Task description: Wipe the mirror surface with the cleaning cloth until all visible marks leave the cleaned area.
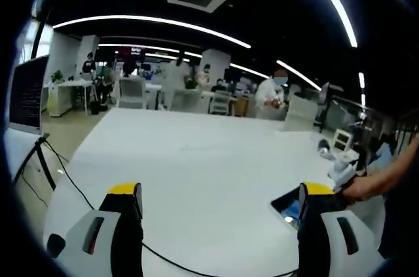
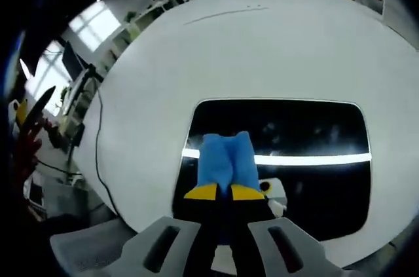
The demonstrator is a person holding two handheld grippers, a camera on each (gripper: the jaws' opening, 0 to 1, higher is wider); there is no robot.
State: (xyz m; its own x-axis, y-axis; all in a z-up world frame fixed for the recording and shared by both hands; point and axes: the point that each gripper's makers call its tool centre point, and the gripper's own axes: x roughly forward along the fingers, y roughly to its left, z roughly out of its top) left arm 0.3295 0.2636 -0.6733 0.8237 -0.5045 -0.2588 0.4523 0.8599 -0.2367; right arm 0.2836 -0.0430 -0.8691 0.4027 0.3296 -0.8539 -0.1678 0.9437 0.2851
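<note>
While the right hand-held gripper (image 2: 217, 192) pinches the cloth (image 2: 226, 161) onto the mirror (image 2: 314, 133), whose length runs sideways, the left hand-held gripper (image 1: 219, 193) hangs wide open.

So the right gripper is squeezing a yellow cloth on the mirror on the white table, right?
Almost. The cloth is blue, not yellow; only the tips of the gripper's jaws are yellow. The right gripper view shows the right gripper shut on the blue cloth, over the dark mirror that lies on the white table.
</note>
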